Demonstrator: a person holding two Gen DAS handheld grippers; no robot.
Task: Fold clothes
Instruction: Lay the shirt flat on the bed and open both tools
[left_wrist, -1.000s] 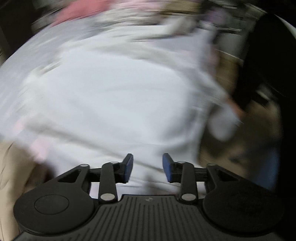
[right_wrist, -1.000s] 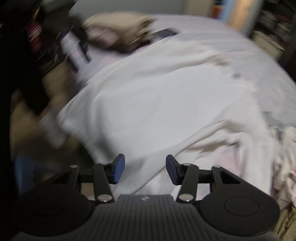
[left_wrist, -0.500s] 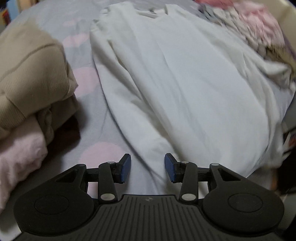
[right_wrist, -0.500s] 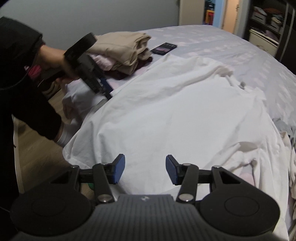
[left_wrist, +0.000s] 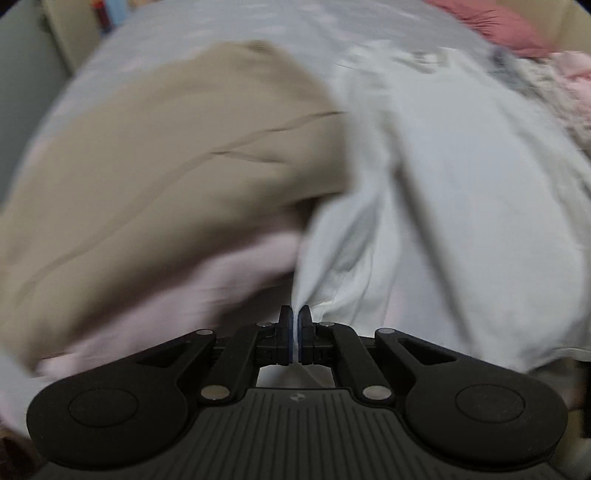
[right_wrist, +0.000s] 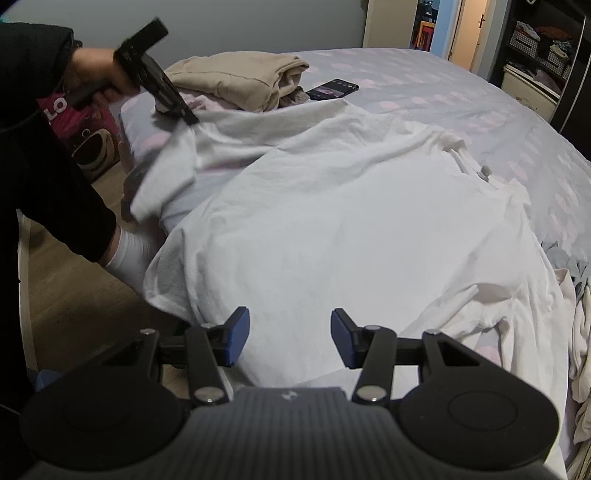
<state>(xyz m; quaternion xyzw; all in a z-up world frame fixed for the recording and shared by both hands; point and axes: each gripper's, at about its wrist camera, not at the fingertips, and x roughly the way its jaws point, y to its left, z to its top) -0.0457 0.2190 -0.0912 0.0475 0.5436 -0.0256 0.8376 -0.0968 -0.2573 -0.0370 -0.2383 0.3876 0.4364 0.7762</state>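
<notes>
My right gripper (right_wrist: 290, 341) hangs with its blue pads spread wide and nothing between them, just above the near hem of the white shirt (right_wrist: 351, 229). The shirt lies spread across the bed (right_wrist: 461, 110), its near edge draping off the mattress side at 6 o'clock, with wooden floor (right_wrist: 66, 295) showing at 8 o'clock. At 10 o'clock in the same view, my left gripper (right_wrist: 186, 116) pinches a sleeve of the shirt, the loose cuff hanging down over the bed's edge.

From the left wrist camera, the left gripper (left_wrist: 295, 325) has its pads pressed together on a thin fold of the white shirt (left_wrist: 461, 221), which fans away toward 1 o'clock. The picture is blurred. A stack of folded clothes (left_wrist: 166, 155), tan over pale pink, crowds close at 10 o'clock, just beside the pinched cloth.

Farther off in the right view, that stack sits at 11 o'clock with a phone (right_wrist: 332, 89) beside it. Bare bedsheet lies open from 12 to 2 o'clock. Loose garments (right_wrist: 578, 332) pile along the 3 o'clock edge.
</notes>
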